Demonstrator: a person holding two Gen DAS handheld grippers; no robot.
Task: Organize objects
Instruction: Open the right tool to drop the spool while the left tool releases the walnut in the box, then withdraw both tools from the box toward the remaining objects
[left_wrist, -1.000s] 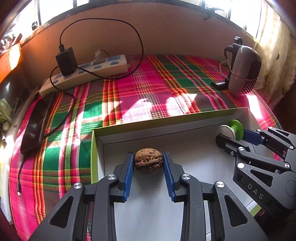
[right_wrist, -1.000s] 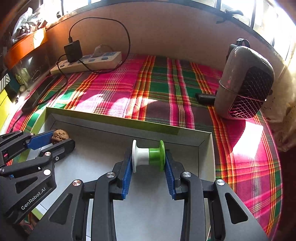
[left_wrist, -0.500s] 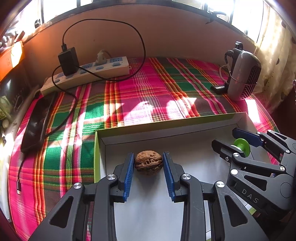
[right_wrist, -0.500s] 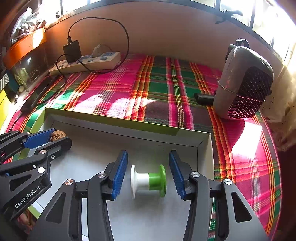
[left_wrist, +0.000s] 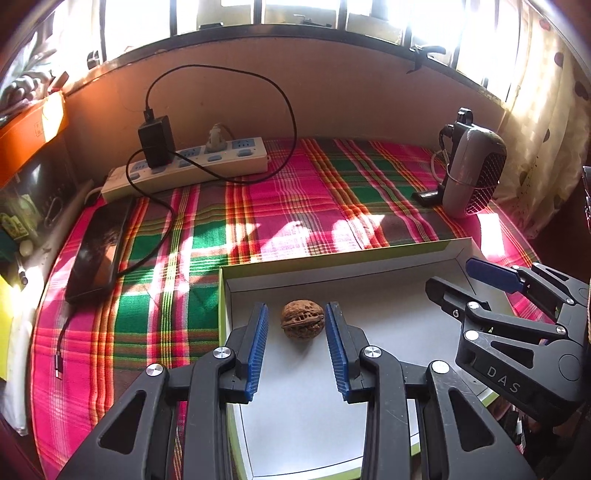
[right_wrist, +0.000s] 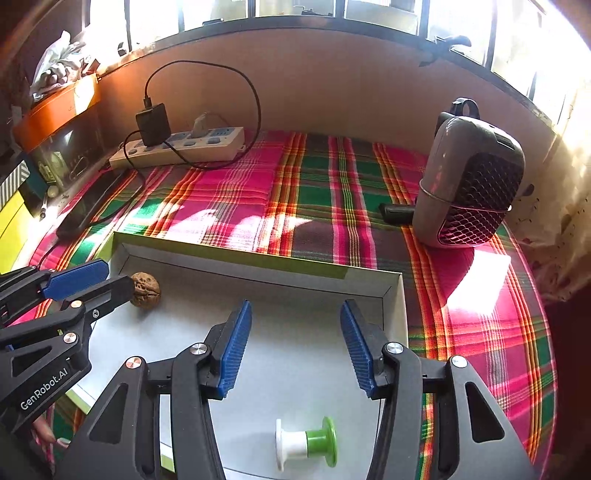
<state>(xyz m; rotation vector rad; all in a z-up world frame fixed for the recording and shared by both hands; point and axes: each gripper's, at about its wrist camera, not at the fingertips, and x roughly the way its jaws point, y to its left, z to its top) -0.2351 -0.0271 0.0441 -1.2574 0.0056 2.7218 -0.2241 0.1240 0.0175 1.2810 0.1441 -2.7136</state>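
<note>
A brown walnut (left_wrist: 303, 324) lies on the floor of a shallow white tray with a green rim (left_wrist: 332, 258). My left gripper (left_wrist: 295, 325) is open, its blue pads on either side of the walnut with small gaps. In the right wrist view the walnut (right_wrist: 146, 289) lies by the left gripper's tip. A white and green spool (right_wrist: 306, 443) lies on the tray floor (right_wrist: 295, 347), below and behind my right gripper (right_wrist: 295, 334), which is open wide and empty. The right gripper also shows in the left wrist view (left_wrist: 461, 277).
The tray sits on a pink and green plaid cloth (left_wrist: 295, 206). A power strip (left_wrist: 184, 166) with a black charger and cable lies at the back left, a dark phone (left_wrist: 98, 251) at the left. A grey fan heater (right_wrist: 469, 184) stands at the back right.
Both grippers opened and drew back. The right one let go of the spool, which now lies on the tray floor. The left one released the walnut, which rests in the tray.
</note>
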